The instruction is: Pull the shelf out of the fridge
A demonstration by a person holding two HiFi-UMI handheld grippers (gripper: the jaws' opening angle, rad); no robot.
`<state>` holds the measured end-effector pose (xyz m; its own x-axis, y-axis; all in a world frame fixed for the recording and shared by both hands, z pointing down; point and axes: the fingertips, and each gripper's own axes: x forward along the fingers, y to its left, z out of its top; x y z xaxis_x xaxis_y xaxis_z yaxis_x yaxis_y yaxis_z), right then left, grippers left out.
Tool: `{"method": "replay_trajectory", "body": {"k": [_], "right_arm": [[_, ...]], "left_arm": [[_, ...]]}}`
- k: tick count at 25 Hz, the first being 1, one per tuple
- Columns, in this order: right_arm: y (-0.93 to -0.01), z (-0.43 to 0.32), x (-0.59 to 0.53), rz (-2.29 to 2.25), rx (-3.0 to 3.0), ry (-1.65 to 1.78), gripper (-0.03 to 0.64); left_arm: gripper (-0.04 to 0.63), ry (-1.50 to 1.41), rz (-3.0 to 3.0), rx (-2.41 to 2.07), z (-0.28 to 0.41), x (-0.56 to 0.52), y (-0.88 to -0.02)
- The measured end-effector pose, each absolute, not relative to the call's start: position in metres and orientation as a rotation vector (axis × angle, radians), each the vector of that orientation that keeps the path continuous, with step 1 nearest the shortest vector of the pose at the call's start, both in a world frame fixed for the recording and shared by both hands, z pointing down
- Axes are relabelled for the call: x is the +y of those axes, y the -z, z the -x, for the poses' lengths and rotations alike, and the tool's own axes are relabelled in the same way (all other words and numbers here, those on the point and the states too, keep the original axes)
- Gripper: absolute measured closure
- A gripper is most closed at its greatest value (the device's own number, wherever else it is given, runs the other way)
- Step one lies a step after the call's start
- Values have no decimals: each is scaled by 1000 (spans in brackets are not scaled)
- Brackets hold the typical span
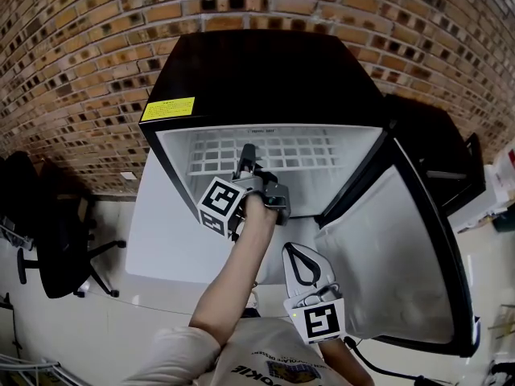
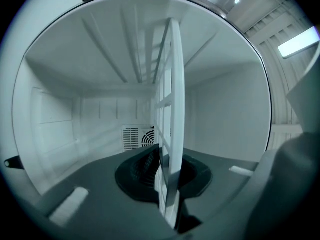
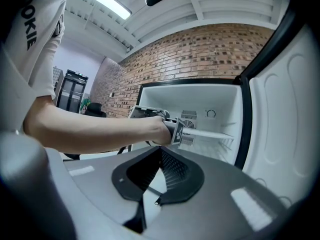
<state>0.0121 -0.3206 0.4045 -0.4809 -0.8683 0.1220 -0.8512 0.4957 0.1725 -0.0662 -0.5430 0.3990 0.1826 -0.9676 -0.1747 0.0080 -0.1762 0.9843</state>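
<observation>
A black mini fridge (image 1: pixel 265 71) stands open with its door (image 1: pixel 402 256) swung out to the right. Inside lies a white wire shelf (image 1: pixel 273 153). My left gripper (image 1: pixel 248 161) reaches into the fridge, shut on the shelf's front edge. In the left gripper view the shelf (image 2: pixel 172 109) runs edge-on between the pads, which press on it from both sides (image 2: pixel 167 184). In the right gripper view the shelf (image 3: pixel 210 133) stretches from the left gripper (image 3: pixel 150 114) toward the back wall. My right gripper (image 1: pixel 299 256) hangs lower, outside the fridge by the door, shut and holding nothing (image 3: pixel 157 184).
A brick wall (image 1: pixel 80 39) runs behind the fridge. A black office chair (image 1: pixel 56 240) stands on the floor to the left. A dark cabinet (image 1: pixel 434 143) sits behind the open door. A fan vent (image 2: pixel 137 138) shows on the fridge's back wall.
</observation>
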Motion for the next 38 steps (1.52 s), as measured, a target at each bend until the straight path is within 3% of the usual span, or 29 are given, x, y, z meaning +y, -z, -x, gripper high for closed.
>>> {"method": "replay_trajectory", "body": {"k": [38], "right_arm": [[-392,-37,-283,-1528,-2567,145,617]], "left_arm": [[571,1184,-1430,-996,64,-476,-399]]}}
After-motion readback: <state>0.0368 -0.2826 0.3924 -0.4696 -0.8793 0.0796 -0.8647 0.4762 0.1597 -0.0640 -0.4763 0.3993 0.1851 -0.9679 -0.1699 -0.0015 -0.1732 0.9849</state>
